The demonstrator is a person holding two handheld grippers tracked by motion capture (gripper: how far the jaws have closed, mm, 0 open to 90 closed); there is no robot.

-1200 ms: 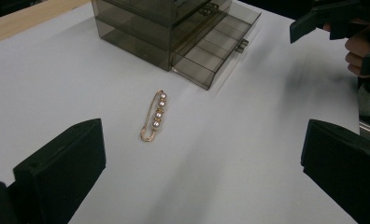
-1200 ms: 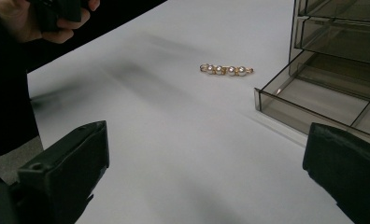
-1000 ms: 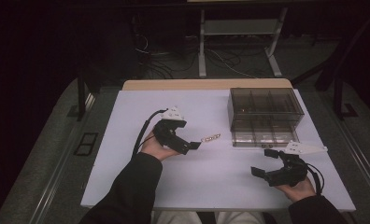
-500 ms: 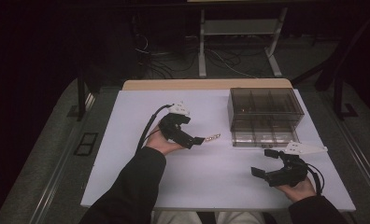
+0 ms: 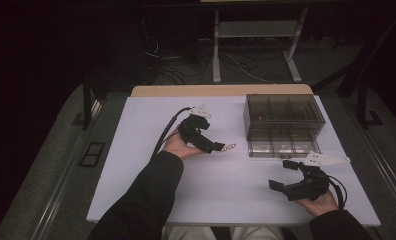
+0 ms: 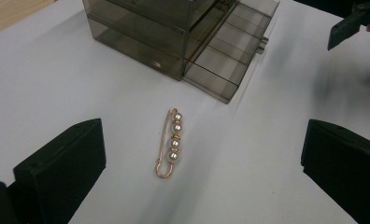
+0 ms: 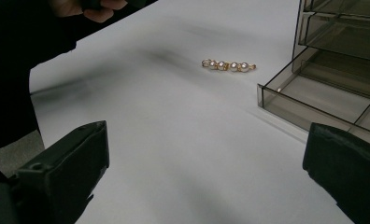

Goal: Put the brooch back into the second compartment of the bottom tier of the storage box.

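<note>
Pin waits on the counter, drawer open and empty

Pin (image 6: 170,142), gold wire strung with 4 pearls, lies flat on the white counter (image 5: 136,150), touching neither tool. In the left gripper view it sits between the 2 black jaws of the left tool (image 5: 218,146), which stand wide apart with nothing between them but the pin below. In the high view that tool's tip is just beside the pin, between the person's left hand (image 5: 178,146) and the smoky plastic drawer box (image 5: 283,112).

The box's bottom drawer (image 5: 281,145) is pulled out toward the person, and its divided compartments look empty as far as the pictures show. The pin lies near the drawer's front corner, apart from it.

The right tool (image 5: 286,177) rests low over the counter near the front right edge, well apart from the pin, its jaws also spread wide and holding nothing.

Judged from how things lie, the work is at an early stage: the drawer is already open, but the pin is not yet gripped, lifted or placed. What seems left is closing the left tool on the pin, carrying it to a compartment, letting go, and likely pushing the drawer shut.

No brand, label or readable writing appears on the box, the pin or the tools.
</note>
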